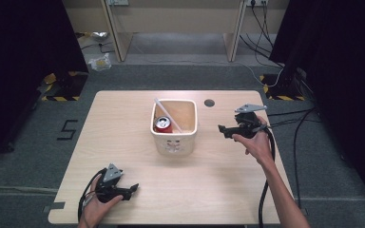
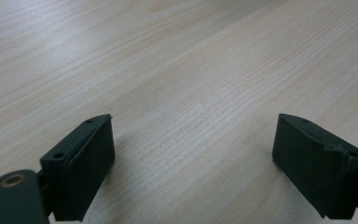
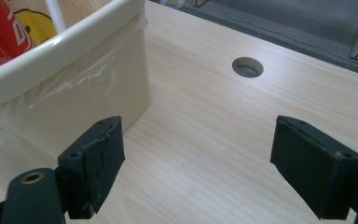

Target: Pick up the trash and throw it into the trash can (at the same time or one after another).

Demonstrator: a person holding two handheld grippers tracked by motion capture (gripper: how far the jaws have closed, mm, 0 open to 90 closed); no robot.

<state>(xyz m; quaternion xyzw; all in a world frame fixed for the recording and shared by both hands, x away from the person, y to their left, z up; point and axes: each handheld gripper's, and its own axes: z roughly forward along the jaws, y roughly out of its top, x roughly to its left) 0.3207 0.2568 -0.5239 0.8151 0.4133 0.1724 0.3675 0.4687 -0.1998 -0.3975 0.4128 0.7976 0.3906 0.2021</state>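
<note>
Light wooden table (image 1: 123, 142) on grey carpet floor (image 1: 24, 156), with dark curtains at both sides and a round cable hole (image 1: 209, 102) near the far edge. In the table's middle, cream square bin (image 1: 174, 142) lined with clear plastic, holding a red can (image 1: 163, 124) and a white straw (image 1: 167, 114) leaning across. Left gripper (image 1: 134, 189) near the front edge, jaws wide apart, nothing between. Right gripper (image 1: 221, 128) just beside the bin's right wall, jaws also spread and empty. Black cables (image 1: 294, 137) on the floor at right.
</note>
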